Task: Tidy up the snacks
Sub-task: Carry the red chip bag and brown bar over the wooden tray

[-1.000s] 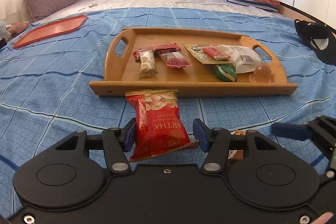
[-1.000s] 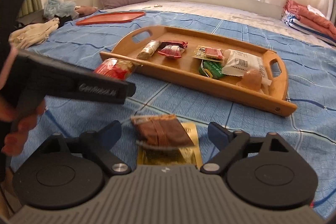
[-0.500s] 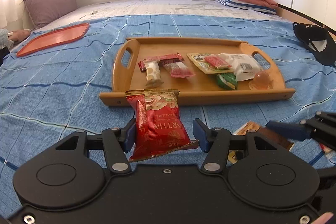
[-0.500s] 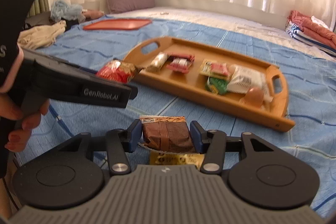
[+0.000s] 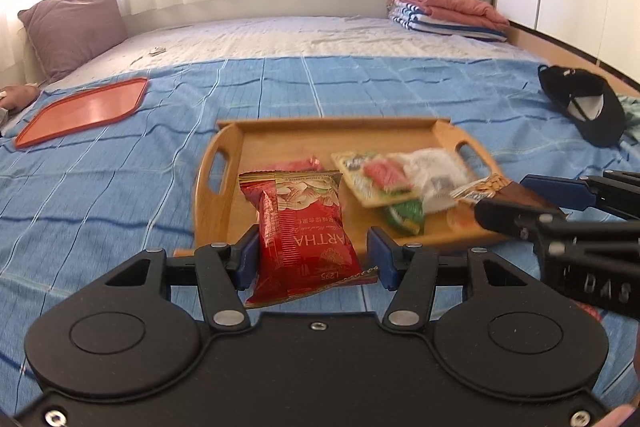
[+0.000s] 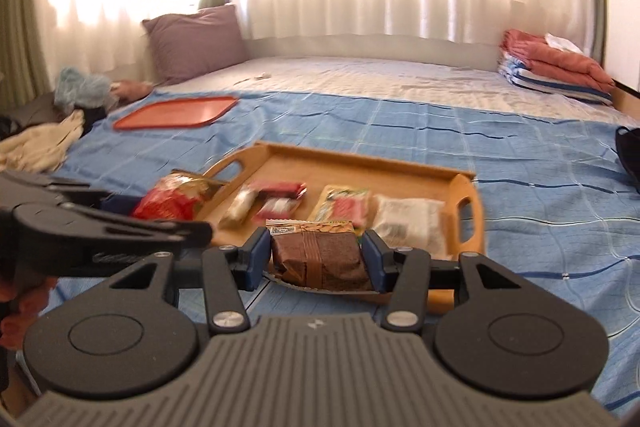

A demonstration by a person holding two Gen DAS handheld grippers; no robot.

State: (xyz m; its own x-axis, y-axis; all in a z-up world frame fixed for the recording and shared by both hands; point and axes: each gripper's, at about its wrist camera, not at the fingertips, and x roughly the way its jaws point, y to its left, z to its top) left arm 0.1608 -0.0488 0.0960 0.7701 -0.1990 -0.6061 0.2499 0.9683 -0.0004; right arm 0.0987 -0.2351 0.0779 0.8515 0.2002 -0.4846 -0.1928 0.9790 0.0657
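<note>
Left wrist view: the left gripper [image 5: 312, 259], partly closed, clamps a red snack packet [image 5: 302, 239] raised just before the wooden tray [image 5: 224, 163] on the blue bedspread [image 5: 120, 187].

Right wrist view: the right gripper [image 6: 316, 259], pads pressed in, grips a brown snack bar [image 6: 320, 255] over the tray's [image 6: 468, 203] near edge.

My left gripper [image 5: 312, 257] points forward and slightly down, its blue pads [image 5: 249, 258] pinching a red packet [image 5: 300, 235]. My right gripper [image 6: 316, 259] sits just beside it on the right, tilted the same way, jaws clamped on a brown bar [image 6: 320, 259]. Fingertips [image 6: 20, 303] wrap the left handle.
</note>
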